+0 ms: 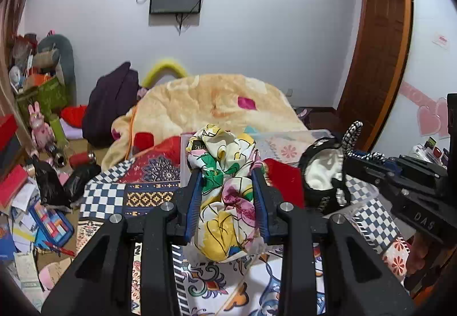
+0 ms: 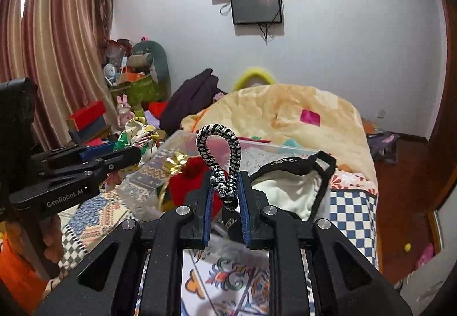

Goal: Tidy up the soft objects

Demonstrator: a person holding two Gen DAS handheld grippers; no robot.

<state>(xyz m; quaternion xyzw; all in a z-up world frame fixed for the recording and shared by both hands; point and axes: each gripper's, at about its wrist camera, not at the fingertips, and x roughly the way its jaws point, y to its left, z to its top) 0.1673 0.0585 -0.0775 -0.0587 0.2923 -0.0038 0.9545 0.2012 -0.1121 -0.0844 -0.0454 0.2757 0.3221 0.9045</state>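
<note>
My left gripper (image 1: 227, 173) is shut on a bunched floral cloth (image 1: 225, 190), white with yellow, green and pink, held above the patterned bedspread. It shows from the side in the right wrist view (image 2: 137, 139). My right gripper (image 2: 225, 181) is shut on the black-and-white braided handle (image 2: 220, 156) of a black bag with white lining (image 2: 288, 190); the bag also shows in the left wrist view (image 1: 322, 170). A clear plastic bin (image 2: 177, 139) lies just ahead, holding a red soft item (image 2: 194, 181) and gold fabric (image 2: 174, 161).
A beige blanket (image 1: 214, 101) covers the bed beyond the bin. A dark purple garment (image 1: 111, 104) lies at its left. The floor at the left is cluttered with boxes, papers and toys (image 1: 37, 173). A wooden door (image 1: 377, 59) stands at the right.
</note>
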